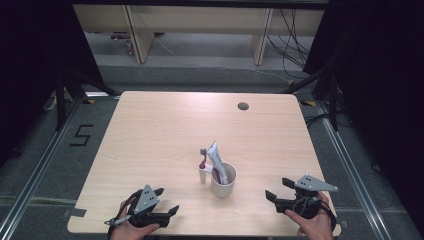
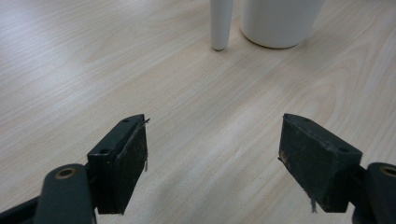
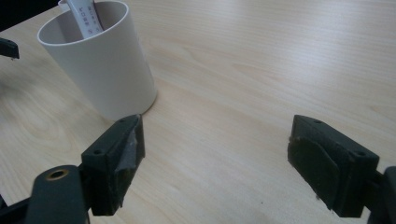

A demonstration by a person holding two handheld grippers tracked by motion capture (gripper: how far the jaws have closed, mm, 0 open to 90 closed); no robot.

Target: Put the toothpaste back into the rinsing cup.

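Note:
A white cup (image 1: 223,183) stands on the light wood table (image 1: 165,130), a little front of centre. A white tube with red print (image 1: 218,161) leans out of it. Just left of the cup a white-handled stick (image 1: 202,173) rests its lower end on the table; whether it touches the cup I cannot tell. My left gripper (image 1: 168,200) is open near the front edge, left of the cup, nothing between its jaws. My right gripper (image 1: 276,188) is open to the cup's right, also empty. The left gripper view shows the cup (image 2: 280,21) and stick (image 2: 220,25) ahead. In the right gripper view the cup (image 3: 102,70) stands near the left jaw.
A round cable hole (image 1: 243,106) sits near the table's far right. A "5" mark (image 1: 80,135) is taped on the floor at the left. Wooden shelving (image 1: 200,30) and loose cables (image 1: 292,40) lie beyond the table. The front edge runs just under both hands.

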